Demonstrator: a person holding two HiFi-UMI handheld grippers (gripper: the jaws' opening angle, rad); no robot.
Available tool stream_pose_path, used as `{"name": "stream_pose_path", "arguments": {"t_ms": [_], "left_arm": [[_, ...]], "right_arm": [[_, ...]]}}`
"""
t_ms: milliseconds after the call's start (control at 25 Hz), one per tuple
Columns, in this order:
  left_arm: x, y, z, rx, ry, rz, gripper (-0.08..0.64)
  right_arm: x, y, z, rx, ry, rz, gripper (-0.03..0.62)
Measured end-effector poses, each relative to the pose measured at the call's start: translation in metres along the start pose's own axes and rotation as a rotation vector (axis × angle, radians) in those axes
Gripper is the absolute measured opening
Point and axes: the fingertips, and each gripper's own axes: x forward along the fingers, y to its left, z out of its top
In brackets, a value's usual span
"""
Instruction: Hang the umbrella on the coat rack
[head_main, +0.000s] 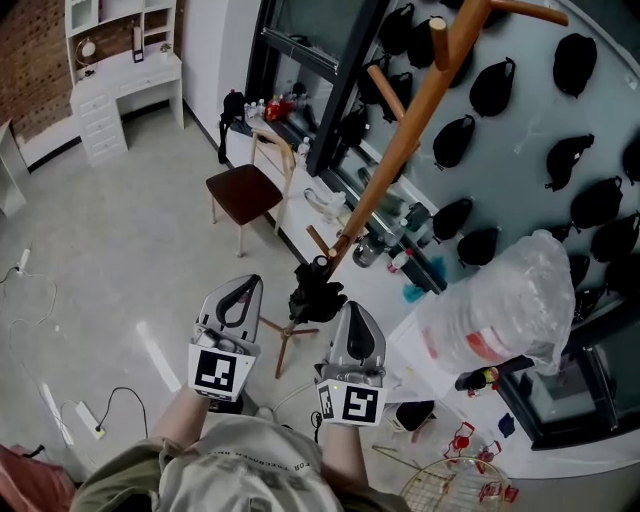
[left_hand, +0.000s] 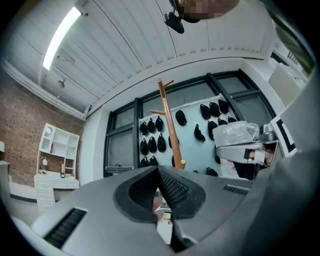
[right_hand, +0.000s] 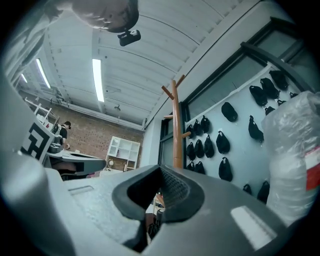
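Note:
The wooden coat rack (head_main: 400, 140) rises slanting from its feet just ahead of me to its pegs at the top of the head view. A black folded umbrella (head_main: 316, 291) hangs against the pole by a low peg (head_main: 319, 240). My left gripper (head_main: 243, 290) is to the left of it, shut and empty. My right gripper (head_main: 352, 312) is just right of it, also shut and empty. Neither touches the umbrella. The rack (left_hand: 167, 120) stands beyond the closed jaws in the left gripper view. The right gripper view shows the rack (right_hand: 176, 130) the same way.
A wooden chair (head_main: 245, 190) stands behind the rack by the window wall. Black caps hang on the grey wall (head_main: 520, 100) at right. A clear plastic bag (head_main: 500, 310) sits on the white counter, with a wire basket (head_main: 450, 485) near me. Cables (head_main: 90, 415) lie on the floor at left.

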Motion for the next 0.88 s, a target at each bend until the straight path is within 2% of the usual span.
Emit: {"name": "stream_pose_path", "arguments": {"t_ms": [880], "left_arm": [[0.005,0.006,-0.01,-0.035,0.025,-0.017,0.009]], "right_arm": [[0.008,0.007,0.004,-0.041,0.013,0.015,-0.001]]}}
